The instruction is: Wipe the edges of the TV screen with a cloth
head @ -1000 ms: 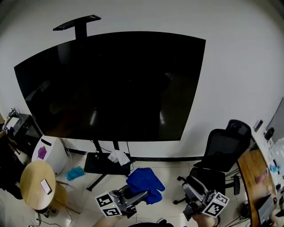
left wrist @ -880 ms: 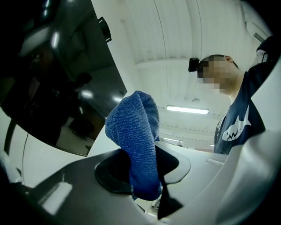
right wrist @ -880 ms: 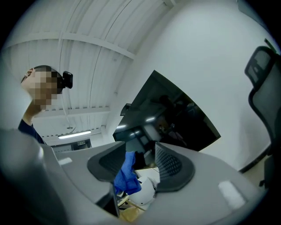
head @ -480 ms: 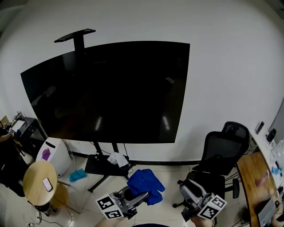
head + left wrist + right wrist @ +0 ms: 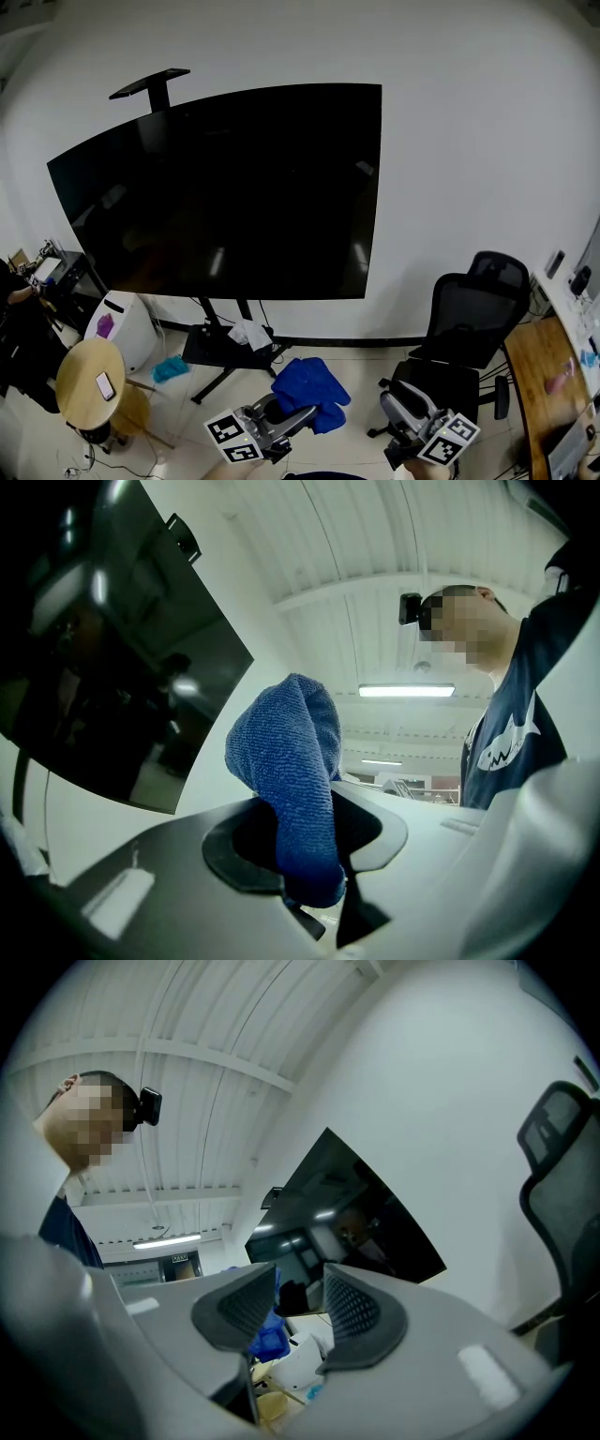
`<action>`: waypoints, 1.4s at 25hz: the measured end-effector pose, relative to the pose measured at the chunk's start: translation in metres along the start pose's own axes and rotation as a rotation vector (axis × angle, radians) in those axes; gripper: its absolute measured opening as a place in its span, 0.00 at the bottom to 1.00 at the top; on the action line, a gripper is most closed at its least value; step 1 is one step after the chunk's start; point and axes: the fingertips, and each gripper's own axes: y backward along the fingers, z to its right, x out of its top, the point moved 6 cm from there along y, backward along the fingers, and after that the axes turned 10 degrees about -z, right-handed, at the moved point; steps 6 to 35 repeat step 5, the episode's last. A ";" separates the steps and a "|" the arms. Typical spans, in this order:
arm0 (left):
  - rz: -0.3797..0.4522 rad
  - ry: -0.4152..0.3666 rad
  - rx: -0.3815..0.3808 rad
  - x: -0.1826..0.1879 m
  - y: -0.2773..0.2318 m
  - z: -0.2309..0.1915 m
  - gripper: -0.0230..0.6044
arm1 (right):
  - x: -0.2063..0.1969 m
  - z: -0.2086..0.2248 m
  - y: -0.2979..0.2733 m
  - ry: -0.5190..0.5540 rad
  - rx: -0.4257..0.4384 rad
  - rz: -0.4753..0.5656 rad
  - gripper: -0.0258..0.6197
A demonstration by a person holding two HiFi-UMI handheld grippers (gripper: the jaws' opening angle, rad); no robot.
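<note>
A large black TV screen (image 5: 225,197) stands on a floor stand against the white wall, dark and switched off. At the bottom of the head view my left gripper (image 5: 305,412) is shut on a blue cloth (image 5: 305,384) that bunches out past its tips. In the left gripper view the cloth (image 5: 286,761) rises from between the closed jaws of the left gripper (image 5: 305,841), with the TV (image 5: 103,667) at the left. My right gripper (image 5: 392,405) is low at the right. Its jaws have just been closing. In its own view the right gripper (image 5: 300,1302) keeps a narrow gap with nothing in it.
A black office chair (image 5: 469,319) stands right of the TV. The stand's base (image 5: 211,349) carries a white rag (image 5: 251,333). A round wooden table (image 5: 89,380), a white appliance (image 5: 122,328) and a teal cloth (image 5: 169,367) are at the lower left. A wooden desk (image 5: 539,375) is at the far right.
The head view has swung, so the TV now sits further left in frame. The right gripper has shifted a little left. The left gripper still holds the blue cloth.
</note>
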 end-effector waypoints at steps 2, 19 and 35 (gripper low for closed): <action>0.000 -0.004 -0.005 0.002 -0.004 0.001 0.22 | 0.003 0.002 0.002 0.000 0.003 0.005 0.31; 0.000 -0.002 -0.014 0.003 -0.009 0.004 0.22 | 0.004 0.004 0.004 -0.004 0.006 0.011 0.31; 0.000 -0.002 -0.014 0.003 -0.009 0.004 0.22 | 0.004 0.004 0.004 -0.004 0.006 0.011 0.31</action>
